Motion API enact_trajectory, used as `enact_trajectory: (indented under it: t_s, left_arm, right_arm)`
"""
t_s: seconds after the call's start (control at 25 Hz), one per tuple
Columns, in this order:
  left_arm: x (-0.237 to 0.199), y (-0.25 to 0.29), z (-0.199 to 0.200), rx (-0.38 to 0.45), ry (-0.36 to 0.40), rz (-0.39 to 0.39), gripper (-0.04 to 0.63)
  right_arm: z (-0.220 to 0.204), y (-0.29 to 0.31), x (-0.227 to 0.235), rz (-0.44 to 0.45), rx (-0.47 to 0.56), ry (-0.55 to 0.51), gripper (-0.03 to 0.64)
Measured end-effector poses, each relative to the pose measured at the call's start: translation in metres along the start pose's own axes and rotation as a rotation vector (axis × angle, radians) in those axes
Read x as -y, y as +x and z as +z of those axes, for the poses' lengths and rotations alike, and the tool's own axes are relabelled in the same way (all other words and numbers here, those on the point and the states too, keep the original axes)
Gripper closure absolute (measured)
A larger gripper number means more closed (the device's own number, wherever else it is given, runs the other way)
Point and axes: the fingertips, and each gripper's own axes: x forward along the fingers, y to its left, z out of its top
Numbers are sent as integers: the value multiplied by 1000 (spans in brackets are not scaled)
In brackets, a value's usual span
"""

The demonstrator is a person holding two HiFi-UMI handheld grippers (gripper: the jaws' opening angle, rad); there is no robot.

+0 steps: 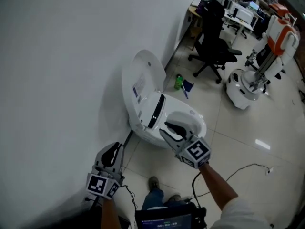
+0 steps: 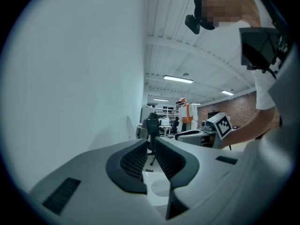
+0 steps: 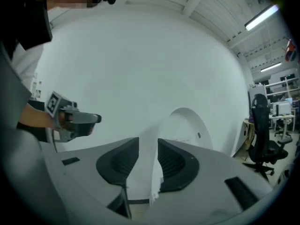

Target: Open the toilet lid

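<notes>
With my right gripper [image 1: 165, 129] narrowly parted and empty, the raised toilet lid [image 1: 143, 82] beyond it could drop shut if leaning insecurely against the wall [image 1: 71, 56].

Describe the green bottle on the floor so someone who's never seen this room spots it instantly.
Find the white toilet against the wall, its lid up. On the tiled floor just past it, toward the black office chair, sits a small bottle beside a flat blue item. It is the only green thing there.
</notes>
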Motion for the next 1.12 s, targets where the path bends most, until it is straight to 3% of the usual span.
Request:
enact_trajectory:
  t_s: [0.24, 0.44, 0.64, 1.0, 1.12]
  left_arm:
    - [91, 17, 48, -6, 61, -193, 551]
    - [173, 14, 55, 6, 73, -309, 551]
    - [220, 3, 35, -47, 87, -377, 551]
    - [237, -13, 19, -95, 101, -369, 570]
    - [229, -18, 17, -75, 57, -331, 565]
  right_arm:
    - [26, -150, 4, -90, -62, -48, 497]
    - [0, -235, 1, -197, -20, 114, 497]
    - [-25, -276, -14, -247, -45, 141, 497]
    - [-29, -291, -29, -255, -32, 156, 497]
    - [-33, -283, -34, -244, -39, 161, 497]
